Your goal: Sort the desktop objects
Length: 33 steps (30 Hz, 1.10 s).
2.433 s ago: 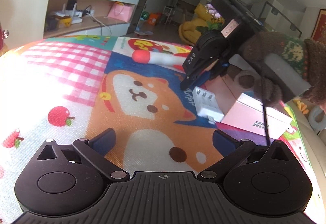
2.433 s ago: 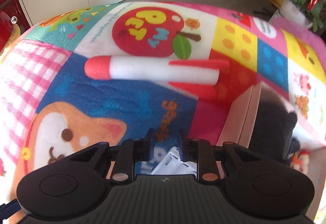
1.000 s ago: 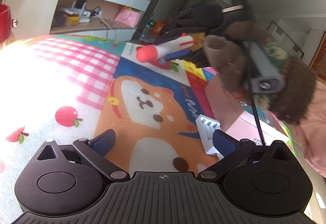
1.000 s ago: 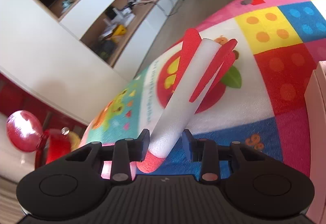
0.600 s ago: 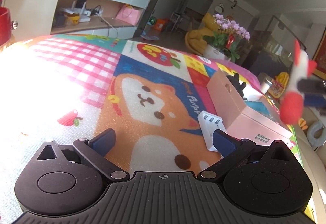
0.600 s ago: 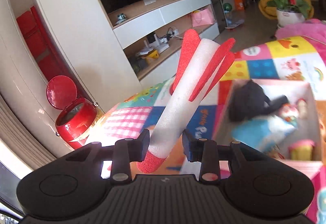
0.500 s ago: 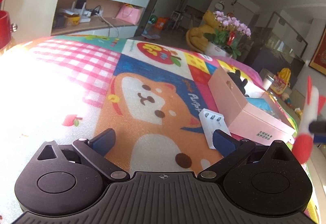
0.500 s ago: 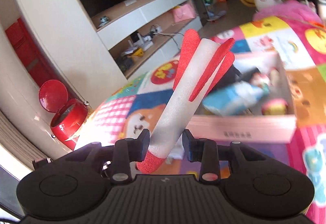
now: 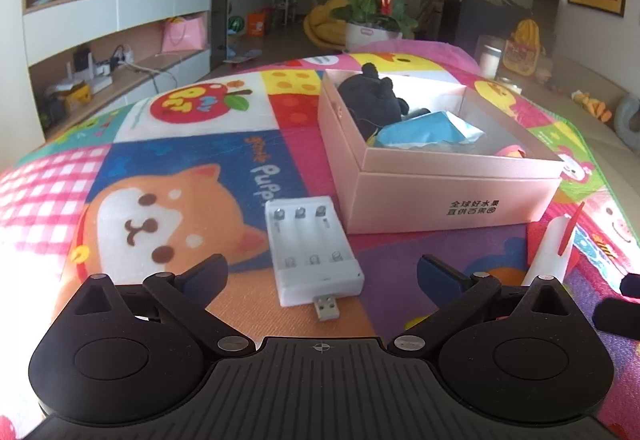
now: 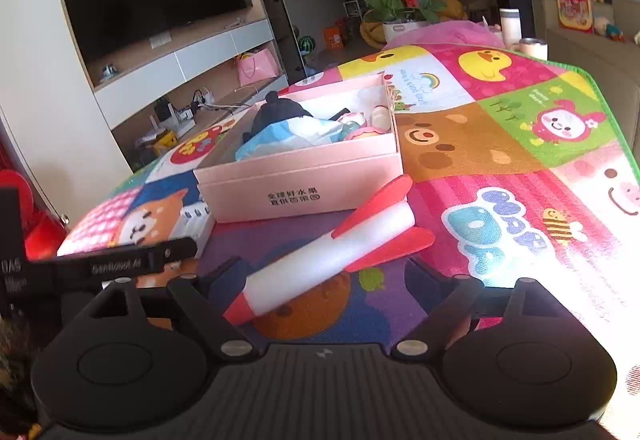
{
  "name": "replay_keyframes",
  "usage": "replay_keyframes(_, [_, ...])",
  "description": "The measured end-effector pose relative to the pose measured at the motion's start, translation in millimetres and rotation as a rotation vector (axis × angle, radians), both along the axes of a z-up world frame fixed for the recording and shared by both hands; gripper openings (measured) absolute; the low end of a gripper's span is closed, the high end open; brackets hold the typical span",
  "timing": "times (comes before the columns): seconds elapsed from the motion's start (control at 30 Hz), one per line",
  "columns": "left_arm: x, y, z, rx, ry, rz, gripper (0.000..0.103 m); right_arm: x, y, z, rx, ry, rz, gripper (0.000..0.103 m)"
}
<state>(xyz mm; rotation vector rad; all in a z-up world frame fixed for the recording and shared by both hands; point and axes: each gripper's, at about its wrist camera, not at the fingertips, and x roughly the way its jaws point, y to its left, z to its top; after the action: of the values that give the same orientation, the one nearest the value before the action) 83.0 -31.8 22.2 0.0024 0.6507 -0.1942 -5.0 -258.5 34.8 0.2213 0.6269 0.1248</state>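
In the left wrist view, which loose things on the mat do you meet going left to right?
White battery charger → pink box → foam rocket, only partly visible at the right, behind the left gripper's own frame.

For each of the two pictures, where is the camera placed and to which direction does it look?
Left wrist: sits on the left gripper, looking down over the battery charger toward the pink box; its open fingers show.
Right wrist: sits on the right gripper, looking at the foam rocket lying on the mat; jaws just opened.
Shared: box, rocket, charger.
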Motion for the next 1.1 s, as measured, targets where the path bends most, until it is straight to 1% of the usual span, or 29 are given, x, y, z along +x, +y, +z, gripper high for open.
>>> replay_keyframes(0.1, [13.9, -7.0, 0.5, 0.042, 0.011, 0.022, 0.102, -3.8, 1.5, -9.8, -0.010, 0.015, 0.002, 0.098])
replay_keyframes(0.13, [18.0, -7.2, -0.2, 0.051, 0.021, 0.026, 0.098, -3.8, 0.2, -12.5, -0.004, 0.025, 0.001, 0.099])
replay_keyframes(0.17, [21.0, -7.0, -1.4, 0.058, 0.033, 0.026, 0.083, -3.4, -0.7, -16.1, 0.001, 0.037, 0.001, 0.099])
replay_keyframes(0.23, [24.9, -6.2, -5.0, 0.066, 0.064, 0.010, 0.069, -1.5, 0.8, -22.6, 0.001, 0.060, 0.002, 0.100])
replay_keyframes(0.3, [21.0, -3.6, -7.2, 0.077, 0.054, -0.008, 0.066, -0.9, 1.3, -26.3, 0.005, 0.063, 0.009, 0.103])
replay_keyframes(0.37, [16.2, -1.1, -7.2, 0.094, 0.043, -0.024, 0.054, -0.3, 2.7, -26.5, 0.000, 0.065, 0.010, 0.103])
replay_keyframes(0.4, [13.4, 1.8, -6.9, 0.102, 0.041, -0.030, 0.053, -1.0, 3.6, -26.6, -0.001, 0.065, 0.009, 0.103])
replay_keyframes(0.53, [-3.5, 16.7, -5.2, 0.124, 0.042, -0.053, 0.053, -0.7, 7.5, -27.1, -0.028, 0.070, 0.011, 0.103])
replay_keyframes(0.7, [-38.6, 30.8, -2.4, 0.100, 0.080, -0.089, 0.053, 1.4, 16.1, -27.6, -0.089, 0.088, 0.012, 0.103])
replay_keyframes(0.73, [-44.7, 32.8, -1.3, 0.081, 0.090, -0.092, 0.055, 2.2, 17.0, -27.5, -0.099, 0.094, 0.014, 0.103])
replay_keyframes(0.77, [-49.5, 34.8, -0.6, 0.059, 0.099, -0.098, 0.060, 2.4, 17.5, -27.4, -0.104, 0.097, 0.015, 0.103])
replay_keyframes(0.8, [-53.9, 35.9, -0.4, 0.035, 0.104, -0.108, 0.063, 2.5, 17.3, -27.2, -0.103, 0.097, 0.015, 0.103])
replay_keyframes(0.87, [-59.7, 34.9, 0.0, -0.019, 0.109, -0.148, 0.076, 2.5, 18.1, -27.2, -0.108, 0.099, 0.020, 0.103])
replay_keyframes(0.97, [-62.9, 22.7, -1.6, -0.076, 0.113, -0.220, 0.082, 2.8, 19.6, -27.8, -0.129, 0.103, 0.039, 0.103])
replay_keyframes(1.03, [-64.7, 11.6, -1.5, -0.107, 0.116, -0.286, 0.083, 2.6, 13.2, -26.7, -0.093, 0.098, 0.042, 0.103])
replay_keyframes(1.1, [-67.6, 3.3, 1.4, -0.132, 0.111, -0.346, 0.086, 2.3, 3.8, -25.0, -0.032, 0.094, 0.041, 0.103])
